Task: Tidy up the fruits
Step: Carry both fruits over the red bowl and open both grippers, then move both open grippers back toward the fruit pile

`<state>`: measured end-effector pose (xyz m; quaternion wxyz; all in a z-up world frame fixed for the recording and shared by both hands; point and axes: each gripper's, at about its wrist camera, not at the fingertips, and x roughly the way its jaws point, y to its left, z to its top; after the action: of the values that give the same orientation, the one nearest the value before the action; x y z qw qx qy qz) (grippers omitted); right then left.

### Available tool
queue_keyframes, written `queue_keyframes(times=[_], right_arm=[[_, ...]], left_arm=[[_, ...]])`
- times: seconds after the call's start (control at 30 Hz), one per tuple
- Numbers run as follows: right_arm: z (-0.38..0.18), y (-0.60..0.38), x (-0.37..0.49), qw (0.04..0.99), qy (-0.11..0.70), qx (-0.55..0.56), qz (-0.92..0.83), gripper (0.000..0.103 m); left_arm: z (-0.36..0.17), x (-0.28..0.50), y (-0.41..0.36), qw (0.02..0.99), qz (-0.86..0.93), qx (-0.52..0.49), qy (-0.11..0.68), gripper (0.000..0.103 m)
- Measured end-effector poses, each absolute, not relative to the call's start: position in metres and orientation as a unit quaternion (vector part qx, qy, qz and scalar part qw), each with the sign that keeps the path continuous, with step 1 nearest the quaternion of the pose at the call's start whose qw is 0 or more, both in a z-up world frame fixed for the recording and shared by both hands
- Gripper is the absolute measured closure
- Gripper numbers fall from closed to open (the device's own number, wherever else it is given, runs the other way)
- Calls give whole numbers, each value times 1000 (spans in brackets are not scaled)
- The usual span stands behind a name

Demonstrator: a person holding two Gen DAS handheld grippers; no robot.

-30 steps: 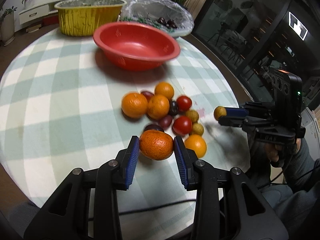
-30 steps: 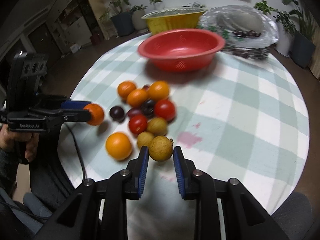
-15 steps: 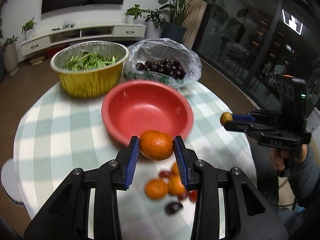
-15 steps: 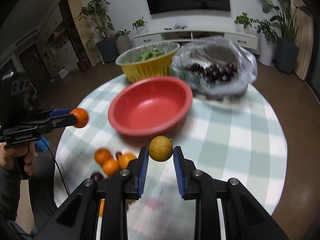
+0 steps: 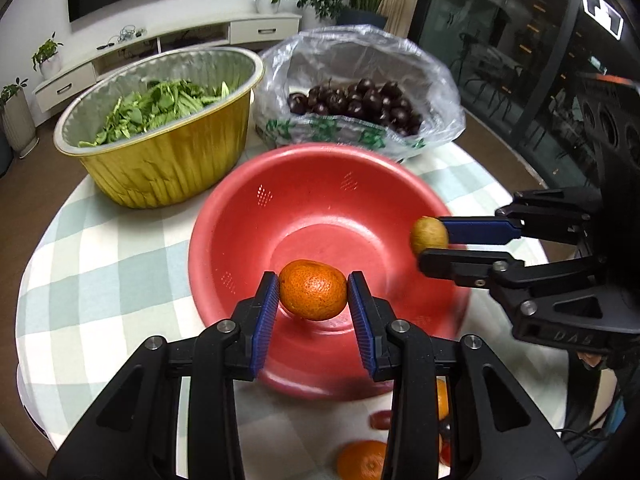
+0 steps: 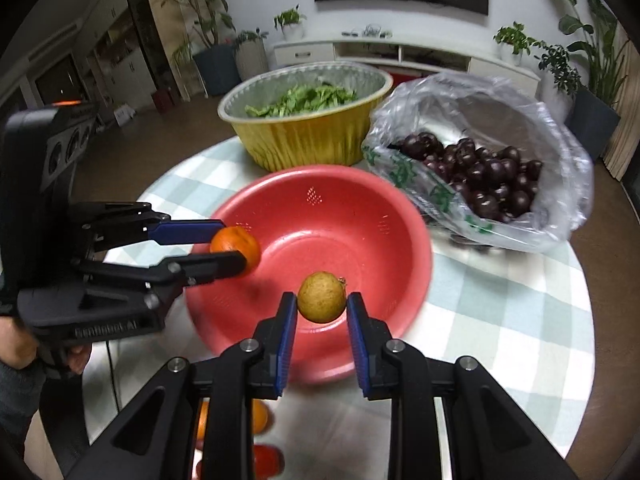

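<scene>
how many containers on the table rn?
3. Red bowl nearest, with both grippers' fruit held over it; gold foil tub of greens behind it to the left; plastic bag of dark fruit behind to the right. None appears hidden.

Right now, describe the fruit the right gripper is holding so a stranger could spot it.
Find the red bowl on the checked table. Over its near rim the right gripper pinches a small round yellow-brown fruit; the fruit beside it is bright orange.

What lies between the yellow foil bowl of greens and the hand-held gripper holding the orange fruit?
The red bowl, empty inside, sits between the foil bowl and the left hand-held gripper, clearest in the left wrist view.
</scene>
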<state>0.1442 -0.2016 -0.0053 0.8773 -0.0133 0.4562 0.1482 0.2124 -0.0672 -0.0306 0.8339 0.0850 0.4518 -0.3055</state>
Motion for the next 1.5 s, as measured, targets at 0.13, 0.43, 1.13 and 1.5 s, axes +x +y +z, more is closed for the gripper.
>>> queue_keyframes(times=[0.13,0.43,1.13,1.5], right_arm=[[-15,-186,162,870,470,-36,146,75],[-34,-182,183,856,494,-58,138,75],[-47,-179,192,851,501,-78,135,74],[-38,-186,185,859,491,-68,129,62]], left_arm=[[-45,223,-74,828,-301,96,463,69],[-59,231,-81,822,-300,106,472,69],[-54,228,-78,829,-299,112,460,49],[-25,206,-51,853,-287,76,430,23]])
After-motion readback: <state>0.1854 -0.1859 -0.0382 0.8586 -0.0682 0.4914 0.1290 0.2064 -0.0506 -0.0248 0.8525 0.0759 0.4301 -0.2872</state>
